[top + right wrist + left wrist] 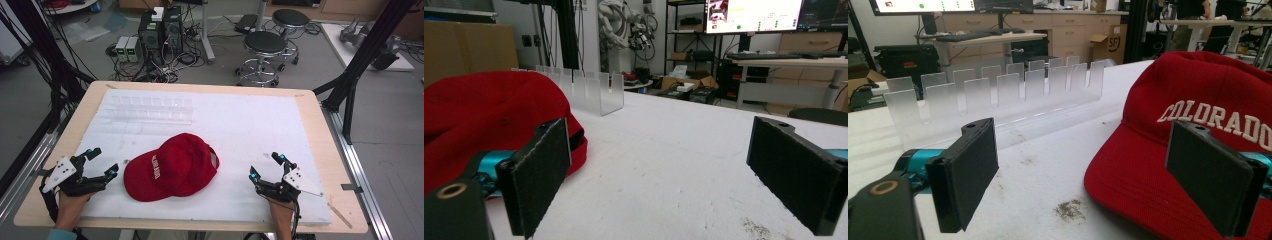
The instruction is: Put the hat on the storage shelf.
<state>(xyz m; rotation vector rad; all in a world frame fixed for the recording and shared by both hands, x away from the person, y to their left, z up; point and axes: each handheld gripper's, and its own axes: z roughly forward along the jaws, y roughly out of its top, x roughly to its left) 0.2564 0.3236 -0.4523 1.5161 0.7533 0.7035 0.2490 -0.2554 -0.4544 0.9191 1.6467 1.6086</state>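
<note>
A red baseball cap (pixel 172 167) with white lettering lies on the white board (pixel 240 120), brim toward the near left. My left gripper (pixel 102 162) rests open just left of the cap, nothing between its jaws. In the left gripper view the cap (pixel 1198 120) reads "COLORADO" and sits behind the right jaw; the left gripper (pixel 1093 180) stands wide apart. My right gripper (pixel 266 166) is open to the right of the cap, a hand-width from it. In the right gripper view the cap (pixel 484 110) lies at the left, beyond the open right gripper (pixel 659 175).
A clear plastic slotted rack (pixel 150 111) stands at the back left of the board, also seen as the rack (pixel 998 95) and the rack (pixel 589 90). Stools (pixel 265 50) and computer boxes (pixel 160 32) are on the floor beyond the wooden table (pixel 330 165).
</note>
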